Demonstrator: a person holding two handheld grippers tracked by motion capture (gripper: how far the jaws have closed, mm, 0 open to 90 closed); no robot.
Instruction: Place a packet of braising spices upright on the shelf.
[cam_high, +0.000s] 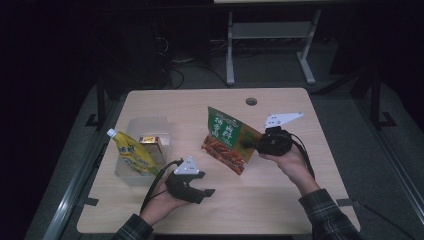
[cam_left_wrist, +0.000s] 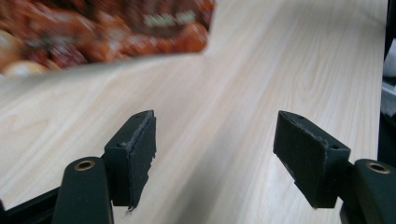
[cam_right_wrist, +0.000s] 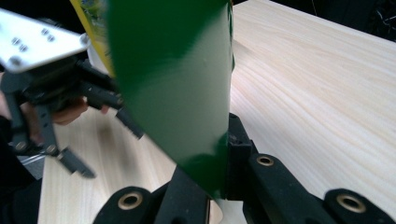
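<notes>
The table (cam_high: 280, 200) holds a clear bin (cam_high: 131, 127) at the left, a yellow pouch (cam_high: 131, 155) and small carton (cam_high: 150, 141) inside. The snack bag (cam_high: 227, 137) hangs mid-table, clamped in the right gripper (cam_high: 256, 145): carrying step, I'd say. Next: swing left over the bin. The left gripper (cam_high: 207, 192) points right, low and near, jaws apart, empty.

Dim room, dark at the edges; the desk (cam_high: 260, 200) is softly lit from above. Close-ups show blur: snack bag (cam_left_wrist: 102, 32) out of focus.
</notes>
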